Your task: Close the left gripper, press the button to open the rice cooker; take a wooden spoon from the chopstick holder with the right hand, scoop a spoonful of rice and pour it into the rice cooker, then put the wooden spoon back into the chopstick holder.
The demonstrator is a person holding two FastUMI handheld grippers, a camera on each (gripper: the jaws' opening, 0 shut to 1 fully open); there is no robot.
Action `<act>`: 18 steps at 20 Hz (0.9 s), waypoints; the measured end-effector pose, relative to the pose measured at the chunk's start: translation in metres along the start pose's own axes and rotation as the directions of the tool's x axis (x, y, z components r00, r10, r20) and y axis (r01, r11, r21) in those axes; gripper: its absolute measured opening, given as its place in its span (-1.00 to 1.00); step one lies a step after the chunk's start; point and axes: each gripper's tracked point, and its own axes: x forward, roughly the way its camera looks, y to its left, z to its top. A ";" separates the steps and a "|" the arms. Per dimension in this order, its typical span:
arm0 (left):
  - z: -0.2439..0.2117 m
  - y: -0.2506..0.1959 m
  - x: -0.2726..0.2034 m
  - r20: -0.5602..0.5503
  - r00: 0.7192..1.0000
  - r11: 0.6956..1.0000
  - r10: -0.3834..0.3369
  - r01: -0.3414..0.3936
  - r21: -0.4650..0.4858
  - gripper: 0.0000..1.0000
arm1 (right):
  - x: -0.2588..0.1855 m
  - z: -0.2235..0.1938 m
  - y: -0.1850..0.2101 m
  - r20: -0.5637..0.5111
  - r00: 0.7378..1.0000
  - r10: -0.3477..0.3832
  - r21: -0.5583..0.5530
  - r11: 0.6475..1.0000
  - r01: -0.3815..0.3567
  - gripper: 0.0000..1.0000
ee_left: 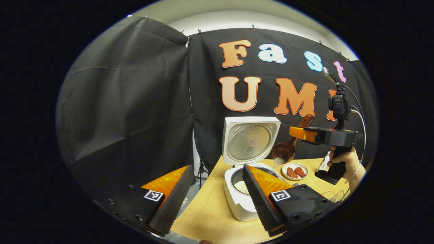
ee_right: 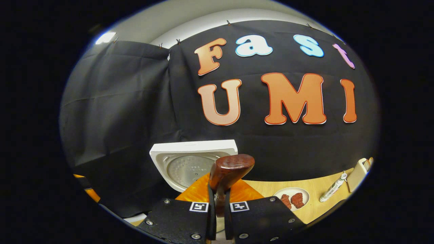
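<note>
Your right gripper (ee_right: 217, 206) clamps the wooden spoon (ee_left: 285, 149) by its handle, bowl tilted down over the rice cooker (ee_left: 239, 196), which stands lid-up near the bench's (ee_left: 210, 213) left edge; rice seems to be spilling off it. Your left gripper (ee_left: 212, 193) hangs spread wide, holding nothing, before the cooker.

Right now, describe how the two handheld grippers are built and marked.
The left gripper has two wedge-shaped fingers with ribbed inner faces on a black body with screws and square black-and-white tags. The right gripper has a black body with a pistol handle, a small camera on a post on top, and a cable looping behind it. The hand wears a thin bracelet.
</note>
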 end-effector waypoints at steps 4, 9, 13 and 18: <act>-0.003 0.000 -0.002 -0.008 1.000 1.000 0.002 -0.002 -0.002 0.99 | -0.004 -0.002 0.011 0.017 0.999 0.044 -0.058 0.997 -0.043 -0.82; -0.005 0.001 -0.002 -0.012 1.000 1.000 0.002 -0.002 -0.002 0.98 | -0.008 -0.009 0.027 0.034 0.996 0.081 -0.191 0.979 -0.073 -0.82; -0.007 0.001 -0.003 -0.015 1.000 1.000 0.001 -0.001 0.007 0.99 | -0.014 -0.014 0.038 0.054 0.995 0.090 -0.338 0.939 -0.066 -0.82; -0.008 0.001 -0.006 -0.014 1.000 1.000 -0.003 0.003 0.003 0.98 | -0.017 -0.024 0.044 0.046 0.994 0.099 -0.380 0.922 -0.074 -0.82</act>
